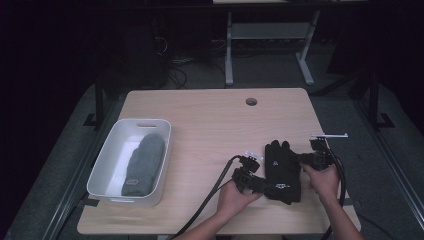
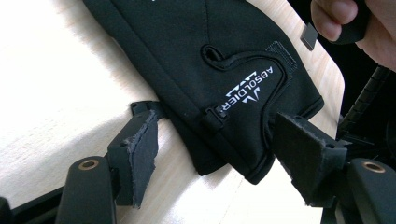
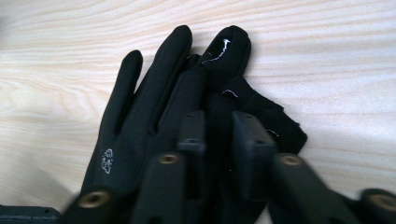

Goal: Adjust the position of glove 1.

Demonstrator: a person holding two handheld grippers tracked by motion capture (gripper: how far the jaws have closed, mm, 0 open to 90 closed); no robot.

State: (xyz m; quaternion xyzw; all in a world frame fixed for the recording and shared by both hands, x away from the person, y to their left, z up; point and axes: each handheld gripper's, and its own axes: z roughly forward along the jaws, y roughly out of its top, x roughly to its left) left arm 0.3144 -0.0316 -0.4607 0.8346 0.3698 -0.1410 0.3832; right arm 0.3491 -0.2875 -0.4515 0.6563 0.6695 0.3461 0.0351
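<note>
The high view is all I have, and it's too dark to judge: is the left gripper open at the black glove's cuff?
Observer: Yes. The left gripper is open, with one jaw on either side of the black glove at its cuff.
Operator: And the right gripper?
Observer: The right gripper has its jaws nearly together, with fabric by the glove's fingers between them.
Operator: Any marking on the cuff?
Observer: White lettering that reads ABSOLDIER.
</note>
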